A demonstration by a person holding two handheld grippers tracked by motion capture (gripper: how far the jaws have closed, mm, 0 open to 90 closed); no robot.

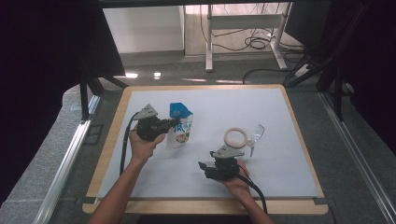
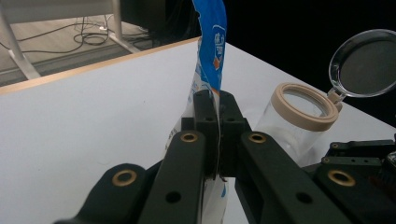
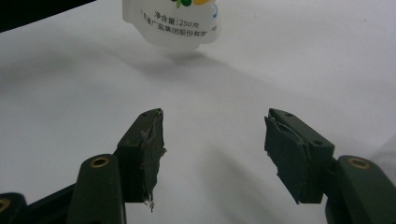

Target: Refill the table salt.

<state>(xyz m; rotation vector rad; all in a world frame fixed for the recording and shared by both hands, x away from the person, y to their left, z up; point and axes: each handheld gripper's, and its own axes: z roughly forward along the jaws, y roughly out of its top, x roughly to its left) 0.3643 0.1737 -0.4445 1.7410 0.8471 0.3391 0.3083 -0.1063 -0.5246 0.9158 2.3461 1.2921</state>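
A blue and white pouch (image 1: 180, 127) stands upright at the mat's left centre. My left gripper (image 1: 175, 123) is shut on its thin side edge; in the left gripper view the jaws pinch the pouch (image 2: 211, 46) film between the pads (image 2: 205, 109). My right gripper (image 1: 204, 167) rests low near the front, pointing left, its jaws open with nothing between them. In the right gripper view the gripper (image 3: 215, 119) faces the pouch (image 3: 173, 23) bottom, which is well beyond the pads (image 3: 149, 149). I cannot tell if the pouch touches the mat.
A clear jar with a tan rim (image 1: 235, 137) and an open clear flip lid (image 1: 256, 134) lies just behind the right gripper, also seen as jar (image 2: 303, 107) and lid (image 2: 364, 63). The white mat (image 1: 280, 112) covers a wooden table (image 1: 112, 140).
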